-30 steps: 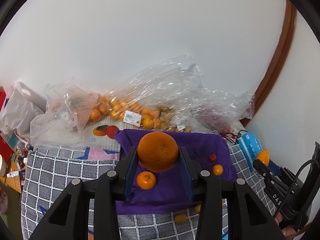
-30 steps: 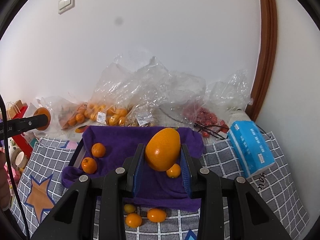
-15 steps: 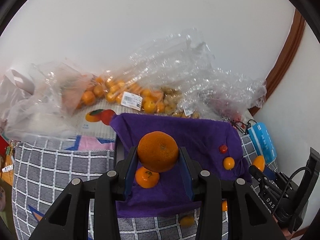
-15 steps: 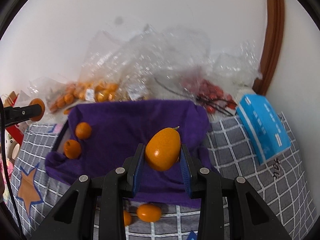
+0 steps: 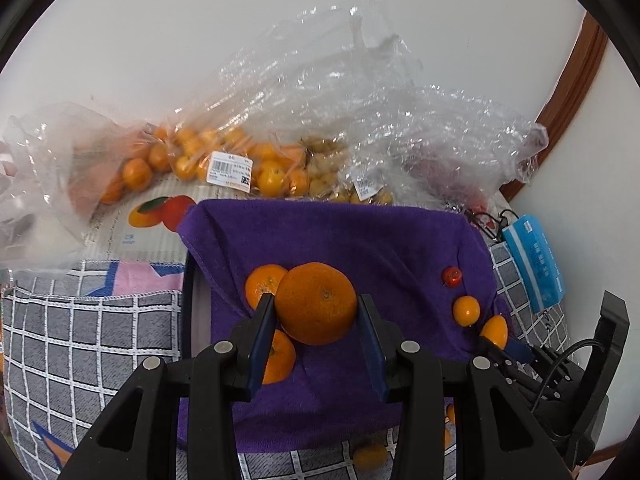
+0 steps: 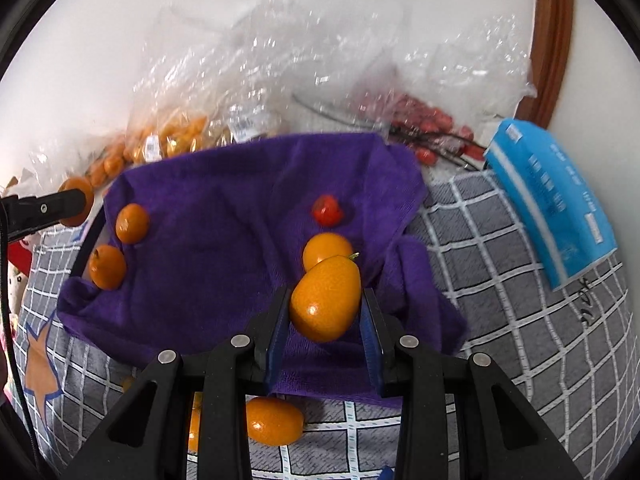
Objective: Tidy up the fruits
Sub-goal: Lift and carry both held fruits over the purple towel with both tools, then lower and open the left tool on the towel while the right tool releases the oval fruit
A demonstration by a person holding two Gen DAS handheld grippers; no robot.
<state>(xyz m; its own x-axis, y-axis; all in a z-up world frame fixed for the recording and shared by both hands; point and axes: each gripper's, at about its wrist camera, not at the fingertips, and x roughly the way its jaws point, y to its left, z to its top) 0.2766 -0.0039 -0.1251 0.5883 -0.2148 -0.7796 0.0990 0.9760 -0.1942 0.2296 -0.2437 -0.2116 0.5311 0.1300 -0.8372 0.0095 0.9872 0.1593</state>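
Purple cloth (image 6: 224,216) holds loose fruit; left tool (image 5: 316,316) clenches a mandarin (image 5: 316,304), right tool (image 6: 325,308) a kumquat (image 6: 325,298).

Blue tissue pack (image 6: 554,204) on grey checked cloth (image 6: 504,280) — white wall (image 5: 200,40), brown wooden trim (image 6: 550,40) behind.

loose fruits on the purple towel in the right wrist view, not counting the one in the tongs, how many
4: two tangerines at its left edge, a red tomato right of centre, a kumquat just below it, partly hidden by the held kumquat.
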